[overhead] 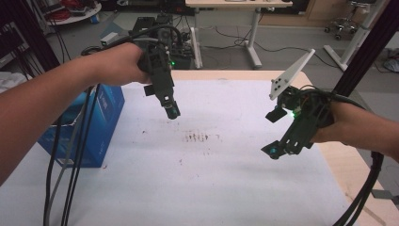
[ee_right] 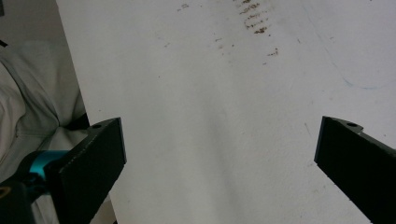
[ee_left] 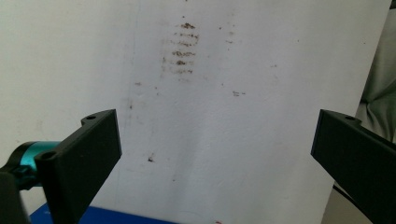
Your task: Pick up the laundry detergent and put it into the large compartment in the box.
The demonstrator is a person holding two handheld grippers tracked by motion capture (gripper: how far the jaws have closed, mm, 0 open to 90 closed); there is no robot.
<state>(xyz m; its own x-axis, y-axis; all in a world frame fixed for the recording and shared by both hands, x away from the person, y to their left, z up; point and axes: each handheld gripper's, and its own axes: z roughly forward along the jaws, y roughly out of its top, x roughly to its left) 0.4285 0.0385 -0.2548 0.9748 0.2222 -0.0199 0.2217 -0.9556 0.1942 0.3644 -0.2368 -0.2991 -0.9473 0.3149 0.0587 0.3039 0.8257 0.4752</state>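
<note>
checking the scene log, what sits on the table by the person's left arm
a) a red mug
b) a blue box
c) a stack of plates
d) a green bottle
b: in the high view a blue box stands on the white sheet at the table's left edge, beside the left forearm, with black cables hanging in front of it.

blue box (overhead: 101,113) partly behind left forearm and cables, brown smudges (overhead: 197,137) too small to read
</note>
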